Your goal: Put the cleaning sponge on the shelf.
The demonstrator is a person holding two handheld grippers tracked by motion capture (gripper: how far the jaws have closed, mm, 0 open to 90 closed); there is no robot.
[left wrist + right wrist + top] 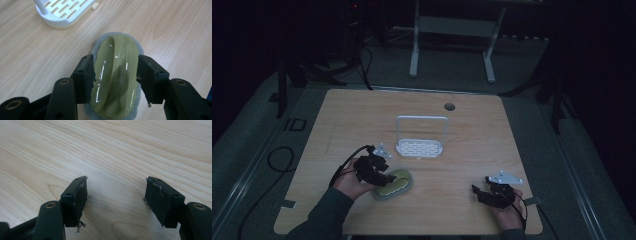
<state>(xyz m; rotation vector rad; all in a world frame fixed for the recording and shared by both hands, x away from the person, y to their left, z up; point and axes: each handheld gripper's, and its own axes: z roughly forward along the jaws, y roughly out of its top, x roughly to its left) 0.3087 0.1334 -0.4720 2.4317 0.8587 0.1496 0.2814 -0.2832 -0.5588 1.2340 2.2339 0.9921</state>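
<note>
1. One olive-green scrubber (116,75) with grey pad, between the left gripper's (115,76) jaws.
2. One white slotted rack (65,11), beyond those jaws.
3. Two black grippers, the right gripper (116,200) over one bare wooden table (125,150).

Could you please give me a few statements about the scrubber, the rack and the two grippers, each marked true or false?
1. The green-handled scrubber lies between the left gripper's jaws. True.
2. The scrubber rests inside the white rack. False: it lies on the wooden table, nearer the person than the rack.
3. The right gripper holds a cloth. False: its jaws stand apart over bare wood with nothing between them.
4. The white rack has a tall looped handle. True.
5. The right gripper is beside the rack. False: it is near the table's front right corner.
</note>
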